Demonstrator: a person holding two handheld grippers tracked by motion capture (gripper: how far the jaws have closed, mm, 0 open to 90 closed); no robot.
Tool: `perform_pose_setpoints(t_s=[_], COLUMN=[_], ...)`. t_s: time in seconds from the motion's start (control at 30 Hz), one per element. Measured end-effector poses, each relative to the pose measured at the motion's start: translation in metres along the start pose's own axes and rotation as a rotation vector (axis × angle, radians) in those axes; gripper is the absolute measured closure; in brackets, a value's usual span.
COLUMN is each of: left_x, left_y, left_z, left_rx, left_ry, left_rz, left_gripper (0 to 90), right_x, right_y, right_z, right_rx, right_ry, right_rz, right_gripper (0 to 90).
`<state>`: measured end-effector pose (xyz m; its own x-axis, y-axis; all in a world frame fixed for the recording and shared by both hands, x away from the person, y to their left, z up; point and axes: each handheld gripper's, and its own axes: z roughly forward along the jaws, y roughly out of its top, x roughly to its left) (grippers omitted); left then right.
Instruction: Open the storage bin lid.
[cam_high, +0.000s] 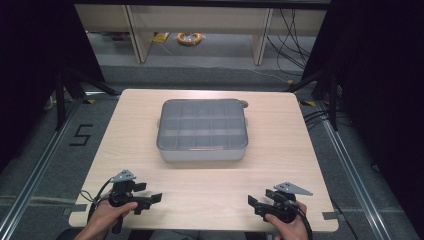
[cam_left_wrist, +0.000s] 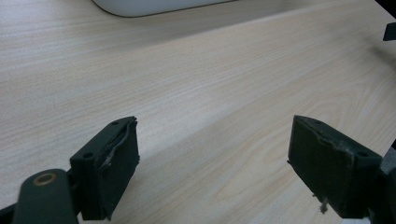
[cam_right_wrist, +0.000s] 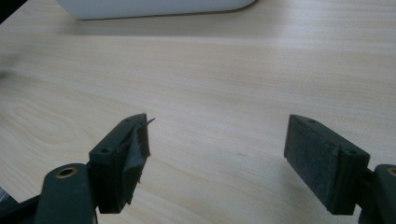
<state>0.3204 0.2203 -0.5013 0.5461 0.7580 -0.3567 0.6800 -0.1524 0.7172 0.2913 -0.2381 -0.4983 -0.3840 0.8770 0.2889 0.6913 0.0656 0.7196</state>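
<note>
At the table's centre in the high view lies a lidded compartment box (cam_high: 202, 130); the left gripper (cam_high: 148, 200) at 7 o'clock and right gripper (cam_high: 255, 204) at 5 o'clock are released. In the left gripper view, the box (cam_left_wrist: 154, 5) is at 12 o'clock, jaws apart and empty. The right gripper view shows the same.

Matt pale wood table (cam_high: 210, 185); translucent grey plastic box (cam_high: 202, 130).

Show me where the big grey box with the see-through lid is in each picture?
High view: the box sits in the middle of the table, beyond both grippers.
Left gripper view: its white bottom edge peeks in at the top, left of centre.
Right gripper view: its bottom edge runs along the top.
Shared landmark: the pale wood table.
</note>
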Motion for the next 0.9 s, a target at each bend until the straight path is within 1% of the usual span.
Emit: perform_pose_setpoints(t_s=[0.03, 0.1, 0.13, 0.17, 0.23, 0.27, 0.3, 0.33, 0.4, 0.47, 0.5, 0.53, 0.57, 0.6, 0.63, 0.67, 0.7, 0.77, 0.8, 0.83, 0.87, 0.9], left_x=[0.0, 0.001, 0.0, 0.0, 0.001, 0.002, 0.002, 0.002, 0.003, 0.003, 0.004, 0.004, 0.006, 0.007, 0.007, 0.008, 0.008, 0.008, 0.008, 0.009, 0.01, 0.01], left_y=[0.001, 0.001, 0.002, 0.002, 0.003, 0.004, 0.004, 0.004, 0.005, 0.007, 0.008, 0.009, 0.01, 0.01, 0.01, 0.01, 0.01, 0.01, 0.01, 0.011, 0.012, 0.012], left_z=[0.0, 0.0, 0.0, 0.001, 0.001, 0.001, 0.001, 0.001, 0.002, 0.002, 0.002, 0.003, 0.003, 0.003, 0.003, 0.002, 0.002, 0.002, 0.003, 0.002, 0.003, 0.003], left_rx=[0.0, 0.002, -0.002, -0.017, -0.013, -0.011, -0.009, -0.012, -0.012, -0.021, -0.024, -0.029, -0.024, -0.024, -0.026, -0.025, -0.03, -0.025, -0.038, -0.029, -0.032, -0.032], left_ry=[-0.006, -0.006, -0.003, 0.003, 0.0, -0.003, -0.002, -0.004, -0.009, -0.004, 0.004, 0.013, 0.014, 0.009, 0.013, 0.015, 0.018, 0.01, 0.012, 0.005, 0.007, 0.007], left_rz=[0.001, 0.005, 0.003, -0.005, -0.004, -0.004, -0.003, -0.008, -0.009, -0.01, 0.001, 0.002, 0.0, -0.005, -0.014, -0.012, -0.012, -0.015, -0.018, -0.015, -0.017, -0.017], left_gripper=[15.7, 15.7, 15.7, 15.7, 15.7, 15.7, 15.7, 15.7, 15.7, 15.7, 15.7, 15.7, 15.7, 15.7, 15.8, 15.8, 15.8, 15.8, 15.8, 15.8, 15.8, 15.8], right_x=[0.0, 0.0, 0.0, 0.0, -0.001, -0.002, -0.003, -0.004, -0.006, -0.007, -0.007, -0.005, -0.005, -0.009, -0.01, -0.01, -0.011, -0.012, -0.01, -0.008, -0.011, -0.011], right_y=[0.0, 0.001, 0.001, 0.002, 0.003, 0.003, 0.004, 0.005, 0.007, 0.008, 0.009, 0.009, 0.01, 0.011, 0.011, 0.01, 0.011, 0.013, 0.014, 0.015, 0.017, 0.017], right_z=[0.0, 0.0, 0.001, 0.001, 0.001, 0.001, 0.0, 0.001, -0.001, -0.001, -0.001, -0.001, 0.0, 0.002, 0.002, 0.003, 0.004, 0.005, 0.005, 0.005, 0.006, 0.006], right_rx=[-0.005, -0.005, -0.022, -0.021, -0.028, -0.041, -0.047, -0.062, -0.077, -0.079, -0.077, -0.081, -0.085, -0.102, -0.101, -0.102, -0.091, -0.099, -0.094, -0.089, -0.094, -0.094], right_ry=[0.005, -0.002, 0.009, 0.006, 0.012, 0.022, 0.021, 0.038, 0.037, 0.043, 0.032, 0.049, 0.055, 0.057, 0.059, 0.064, 0.064, 0.051, 0.055, 0.058, 0.055, 0.055], right_rz=[-0.001, 0.003, 0.009, 0.011, 0.019, 0.029, 0.036, 0.043, 0.058, 0.06, 0.066, 0.11, 0.122, 0.089, 0.094, 0.099, 0.101, 0.099, 0.125, 0.142, 0.123, 0.123], right_gripper=[23.3, 23.3, 23.3, 23.3, 23.2, 22.7, 22.2, 21.8, 21.3, 21.3, 21.3, 21.4, 21.9, 22.5, 22.7, 22.9, 23.1, 23.5, 23.7, 23.9, 24.2, 24.2])
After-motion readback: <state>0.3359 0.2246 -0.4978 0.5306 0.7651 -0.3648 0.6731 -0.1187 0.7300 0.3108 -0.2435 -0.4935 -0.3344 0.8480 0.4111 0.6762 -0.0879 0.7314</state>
